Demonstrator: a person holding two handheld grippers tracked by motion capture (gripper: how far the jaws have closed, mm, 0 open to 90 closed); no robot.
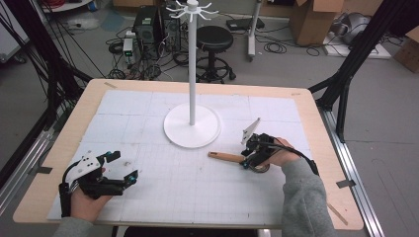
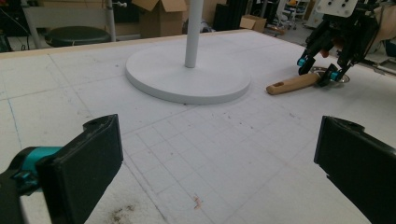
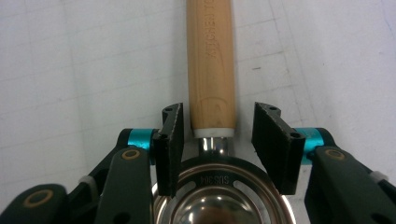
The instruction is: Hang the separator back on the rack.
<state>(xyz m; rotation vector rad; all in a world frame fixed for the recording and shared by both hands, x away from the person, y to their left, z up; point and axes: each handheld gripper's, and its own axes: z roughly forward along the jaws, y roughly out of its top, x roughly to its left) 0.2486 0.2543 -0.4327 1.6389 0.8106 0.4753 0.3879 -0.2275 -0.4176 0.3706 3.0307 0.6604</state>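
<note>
While the right gripper (image 3: 212,144) hangs over the tool (image 1: 237,159), its 2 black jaws stand on both sides of the spot where the wooden handle (image 3: 211,65) meets the shiny metal part (image 3: 219,196). The jaws are about half way in, and a small gap shows on each side, so the pads do not press on the tool yet. The tool lies flat on the white mat (image 1: 197,187). In the high view it is near 4 o'clock from the round base of the white stand (image 1: 192,126), just beside that base but apart from it. Its handle points toward 9 o'clock. In the right gripper view the handle points to 12 o'clock and the metal ring sits at 6 o'clock, under the jaws.

The left gripper (image 1: 123,168) rests low at about 8 o'clock from the stand, well apart from the tool. Its 2 jaws are wide, with only bare mat between them.
</note>
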